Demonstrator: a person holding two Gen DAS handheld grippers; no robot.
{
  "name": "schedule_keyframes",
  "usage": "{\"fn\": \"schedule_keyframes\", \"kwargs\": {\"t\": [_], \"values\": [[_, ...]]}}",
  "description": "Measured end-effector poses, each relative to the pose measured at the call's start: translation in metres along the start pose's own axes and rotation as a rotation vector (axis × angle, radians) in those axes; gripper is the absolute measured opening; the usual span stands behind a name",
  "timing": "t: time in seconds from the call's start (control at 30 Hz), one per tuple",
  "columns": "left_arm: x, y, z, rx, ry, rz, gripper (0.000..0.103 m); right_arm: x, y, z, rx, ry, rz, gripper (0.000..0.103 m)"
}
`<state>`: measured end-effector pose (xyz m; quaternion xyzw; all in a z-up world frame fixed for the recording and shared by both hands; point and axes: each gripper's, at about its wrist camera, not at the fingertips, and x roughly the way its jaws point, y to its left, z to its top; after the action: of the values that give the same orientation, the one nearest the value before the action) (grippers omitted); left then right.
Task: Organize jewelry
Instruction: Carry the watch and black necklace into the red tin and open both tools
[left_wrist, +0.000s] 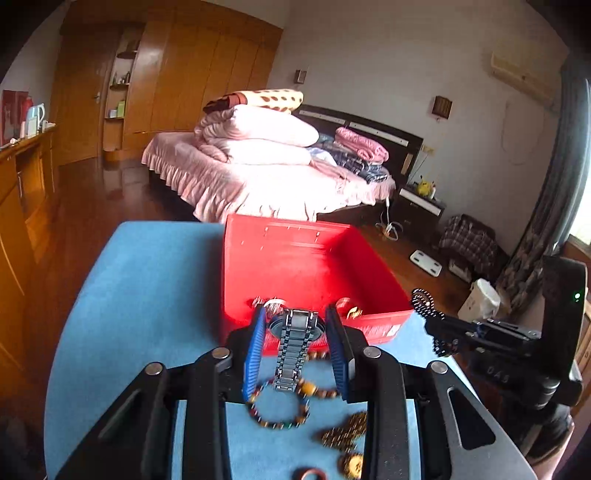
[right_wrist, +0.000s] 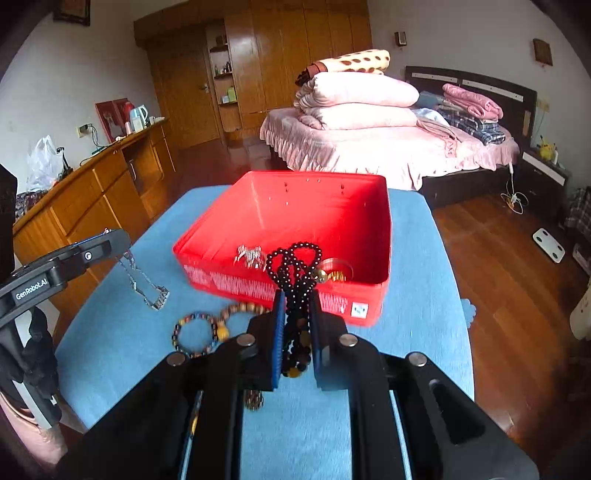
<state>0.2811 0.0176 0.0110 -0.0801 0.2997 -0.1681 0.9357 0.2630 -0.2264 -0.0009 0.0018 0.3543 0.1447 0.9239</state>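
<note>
My left gripper (left_wrist: 297, 321) is shut on a silver metal watch (left_wrist: 295, 332), whose band hangs down between the blue pads, just in front of the red box (left_wrist: 369, 326). In the right wrist view this gripper (right_wrist: 114, 242) shows at the left with the watch (right_wrist: 144, 280) dangling above the blue cloth. My right gripper (right_wrist: 297, 299) is shut on a dark bead necklace (right_wrist: 295, 269), its loops standing up before the red box (right_wrist: 240, 284). A silver trinket (right_wrist: 251, 254) and gold pieces (right_wrist: 334, 273) lie inside the box.
A multicoloured bead bracelet (left_wrist: 280, 410) (right_wrist: 195, 334), gold chains (left_wrist: 343, 432) and a ring (left_wrist: 312, 473) lie on the blue-covered table (left_wrist: 147, 295). Beyond the table are a pink bed (right_wrist: 369, 147), a wooden sideboard (right_wrist: 92, 192) and wood flooring.
</note>
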Motion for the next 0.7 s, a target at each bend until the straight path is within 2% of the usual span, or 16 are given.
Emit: {"fn": "schedule_keyframes", "kwargs": {"t": [0.33,0.5,0.7], "values": [[0.062,-0.001,0.050,-0.014,-0.015,-0.015,0.032,0.057,-0.022,0.051,0.061,0.019,-0.010,0.012],[0.102,0.007,0.055,-0.026,0.030,-0.003,0.032,0.101,-0.033,0.061,0.095,0.074,-0.017,0.012],[0.140,0.014,0.050,-0.009,0.092,0.054,0.032,0.136,-0.035,0.067,0.106,0.116,-0.045,0.016]]}}
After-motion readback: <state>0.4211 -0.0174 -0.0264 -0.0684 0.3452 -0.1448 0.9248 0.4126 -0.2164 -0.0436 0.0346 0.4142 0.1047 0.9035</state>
